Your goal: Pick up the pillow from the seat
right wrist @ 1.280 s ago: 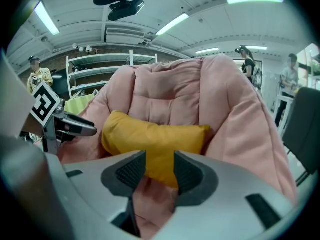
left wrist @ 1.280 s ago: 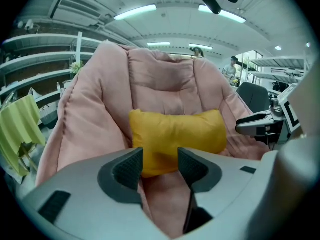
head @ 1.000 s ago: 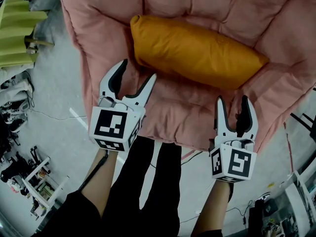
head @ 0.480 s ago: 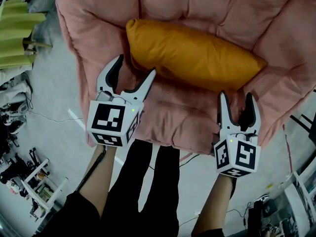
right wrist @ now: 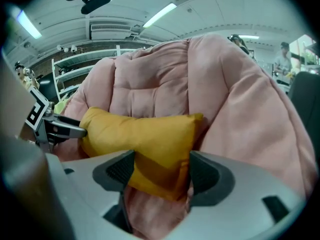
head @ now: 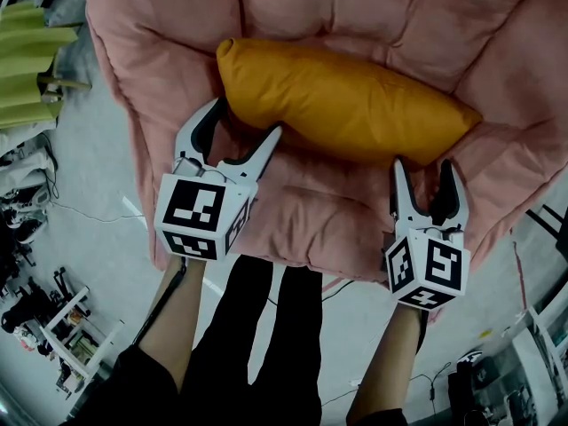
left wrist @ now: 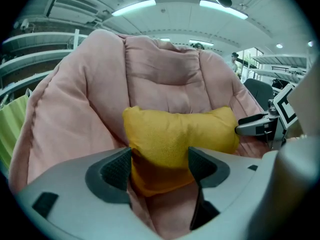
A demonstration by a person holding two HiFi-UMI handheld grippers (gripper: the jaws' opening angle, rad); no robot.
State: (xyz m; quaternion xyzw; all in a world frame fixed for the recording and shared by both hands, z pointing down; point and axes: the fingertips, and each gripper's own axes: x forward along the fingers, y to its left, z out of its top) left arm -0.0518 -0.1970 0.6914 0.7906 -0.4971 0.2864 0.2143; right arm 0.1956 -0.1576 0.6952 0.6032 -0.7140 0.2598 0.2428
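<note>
Both left claw (head: 246,118) and right claw (head: 422,164) just opened wide, empty; pillow (head: 342,105) ends just ahead. Shallow bite could slip off.

Grey floor (head: 102,162) with a trailing cable (head: 84,209) spreads left of the jaws; strip lights (left wrist: 134,7) and shelving (right wrist: 70,66) sit above them.

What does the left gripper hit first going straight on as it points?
Likely the orange pillow, framed between the left gripper jaws, which have just been opening; depth unclear, pink seat beneath may brush first.
</note>
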